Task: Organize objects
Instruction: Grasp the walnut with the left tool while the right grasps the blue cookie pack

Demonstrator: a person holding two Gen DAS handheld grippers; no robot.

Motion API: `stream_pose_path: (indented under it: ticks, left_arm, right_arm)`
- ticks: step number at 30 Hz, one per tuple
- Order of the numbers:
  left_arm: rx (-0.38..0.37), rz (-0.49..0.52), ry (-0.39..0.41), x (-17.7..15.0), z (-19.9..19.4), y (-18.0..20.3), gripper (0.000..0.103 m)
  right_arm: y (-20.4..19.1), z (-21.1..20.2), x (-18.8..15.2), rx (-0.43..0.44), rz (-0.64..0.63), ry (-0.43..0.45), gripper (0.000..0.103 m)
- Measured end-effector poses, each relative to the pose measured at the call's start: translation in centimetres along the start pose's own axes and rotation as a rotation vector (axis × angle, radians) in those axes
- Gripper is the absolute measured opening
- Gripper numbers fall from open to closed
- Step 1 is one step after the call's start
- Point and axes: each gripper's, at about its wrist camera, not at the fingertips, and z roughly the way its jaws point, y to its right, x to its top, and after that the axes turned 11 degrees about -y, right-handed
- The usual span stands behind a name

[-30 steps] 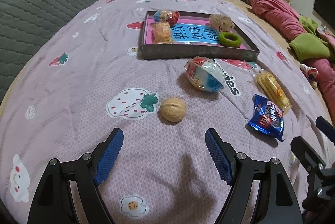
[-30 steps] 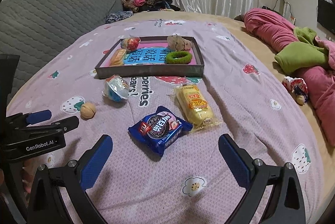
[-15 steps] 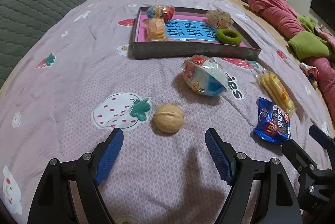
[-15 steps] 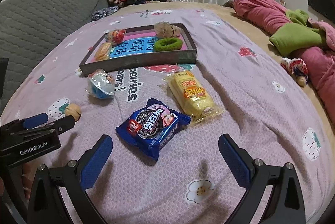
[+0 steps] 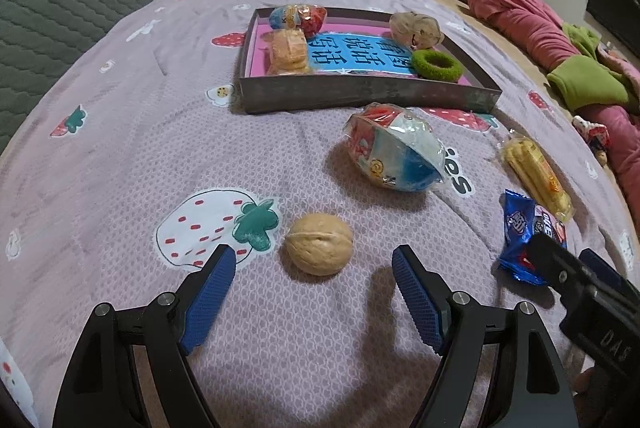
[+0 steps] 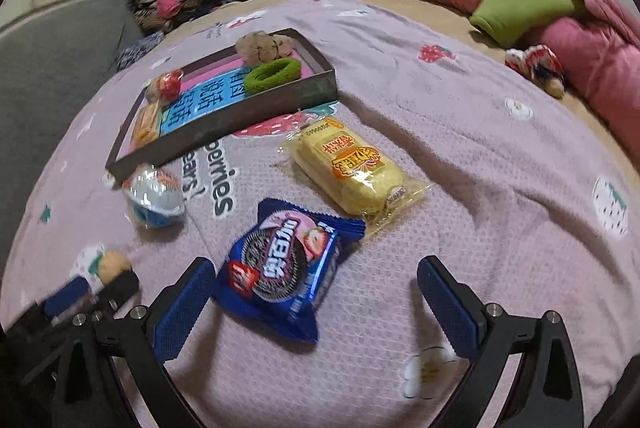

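Two hand-held grippers hang over a lilac strawberry-print bed [image 5: 120, 132], each lined up on a loose item bound, it seems, for the grey box [image 5: 360, 96] farther up the cover. The left hand-held gripper [image 5: 312, 268] stands wide open and holds nothing, a walnut [image 5: 319, 249] lying just ahead of its blue pads. The right hand-held gripper [image 6: 316, 284] is likewise spread and empty, with a blue cookie packet [image 6: 286, 260] at the mouth of its jaws, the left pad very close to the wrapper's edge; blur in that view makes contact hard to rule out.

The risks look plain: the round, hard walnut could squirt out of a closing grip or roll across the soft bedding if nudged off-centre, and the slick packet may crumple or slide rather than lift, its biscuits liable to crack under a firm squeeze. The two tools also sit near each other and could knock together.

The walnut is tan, with a seam across its shell; the packet is glossy and puffed, showing a dark biscuit and a strawberry.
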Motion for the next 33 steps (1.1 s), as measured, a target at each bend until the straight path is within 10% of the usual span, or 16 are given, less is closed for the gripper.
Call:
stream_pose_path:
  ticks: [10, 17, 33]
  left_arm:
    - [-0.029, -0.019, -0.01, 1.0, 1.3, -0.9, 0.081]
    - [-0.066, -0.045, -0.016, 1.3, 1.8, -1.6, 0.081]
    - [-0.066, -0.005, -0.022, 0.9, 1.5, -1.3, 0.036]
  right_arm:
    - [-1.2, 2.2, 0.7, -0.084, 0.048, -0.014, 0.1]
    - [-2.0, 2.0, 0.2, -0.05, -0.012, 0.011, 0.07]
    - [-1.6, 0.7, -0.9, 0.033, -0.09, 0.011, 0.061]
